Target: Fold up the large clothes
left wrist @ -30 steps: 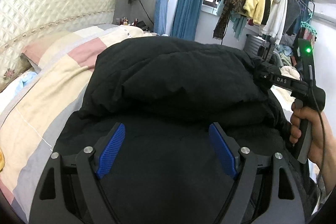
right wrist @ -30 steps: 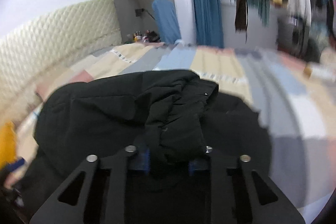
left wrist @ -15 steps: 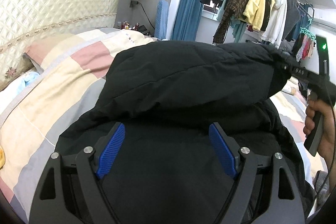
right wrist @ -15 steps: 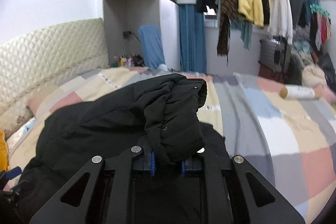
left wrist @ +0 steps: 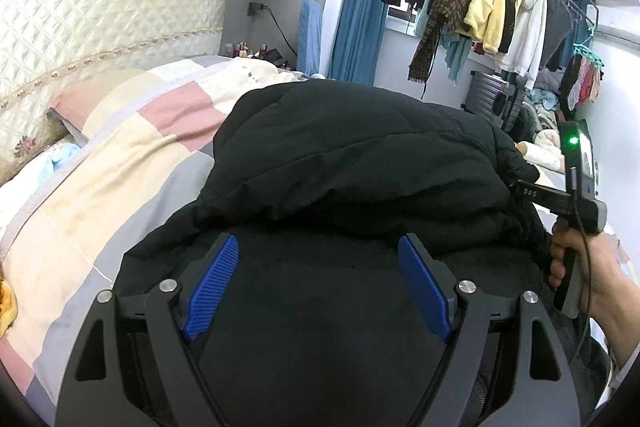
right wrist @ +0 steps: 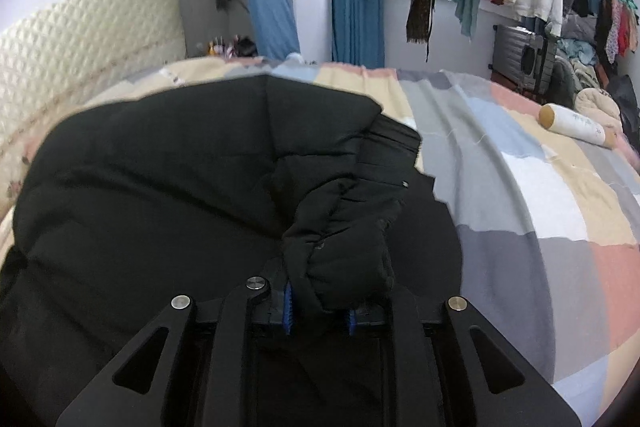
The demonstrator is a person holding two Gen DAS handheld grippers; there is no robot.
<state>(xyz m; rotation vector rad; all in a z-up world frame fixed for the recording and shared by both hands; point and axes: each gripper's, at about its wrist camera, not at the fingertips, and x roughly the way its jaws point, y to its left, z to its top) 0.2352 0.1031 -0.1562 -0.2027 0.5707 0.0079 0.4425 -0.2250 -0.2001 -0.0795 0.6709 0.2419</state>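
Fabric of the black jacket (right wrist: 344, 247) is pinched in your right gripper (right wrist: 318, 311). Your left gripper (left wrist: 318, 287) hovers spread wide, jacket directly beneath and ahead.

Black left gripper (left wrist: 318, 291) with ribbed blue pads (left wrist: 422, 291), silver screws; bare right hand (left wrist: 580, 267), green-lit right gripper (right wrist: 318, 311), black cable.

Patchwork bedspread (right wrist: 520, 163), quilted headboard (left wrist: 100, 7), hanging clothes (left wrist: 492, 3), grey suitcase (right wrist: 520, 55).

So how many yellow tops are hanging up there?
1: a yellow top on the rail, between a checked scarf and a white top. Others may hide behind.
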